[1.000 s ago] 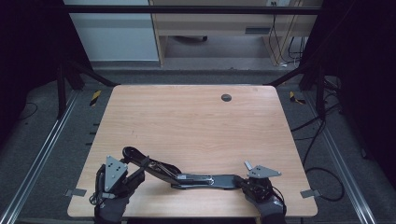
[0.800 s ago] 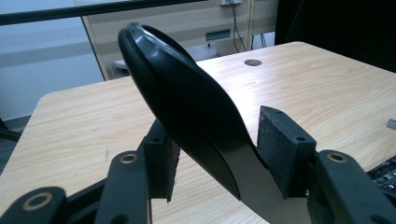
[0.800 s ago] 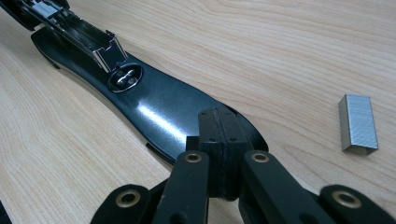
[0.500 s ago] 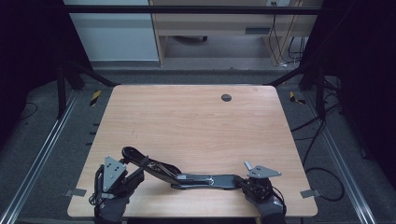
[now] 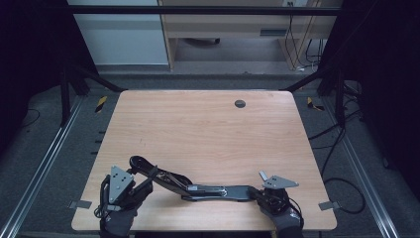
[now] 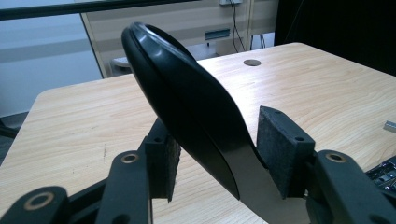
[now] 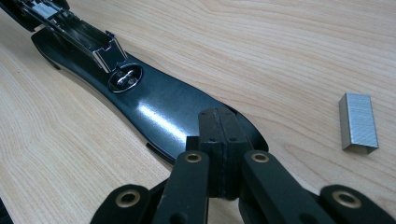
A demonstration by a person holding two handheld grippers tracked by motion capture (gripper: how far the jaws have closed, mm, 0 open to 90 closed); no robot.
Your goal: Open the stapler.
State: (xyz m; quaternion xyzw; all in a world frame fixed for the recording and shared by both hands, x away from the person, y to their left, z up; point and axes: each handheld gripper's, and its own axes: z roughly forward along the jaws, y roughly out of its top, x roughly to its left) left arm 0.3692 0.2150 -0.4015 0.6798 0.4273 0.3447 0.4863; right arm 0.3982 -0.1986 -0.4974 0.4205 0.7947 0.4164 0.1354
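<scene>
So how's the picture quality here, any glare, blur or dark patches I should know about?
High view: dim, surroundings nearly black, the table evenly lit, the stapler a dark shape. Left gripper view: the stapler's top cover looms close and soft-edged, with a wide-lens bulge. Right gripper view: sharp, with a bright glint on the stapler's base; the staple strip is crisp.

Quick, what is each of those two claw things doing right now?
Left gripper: jaws shut on the stapler's lifted top arm.
Right gripper: jaws shut, pressing down on the stapler's base.
</scene>
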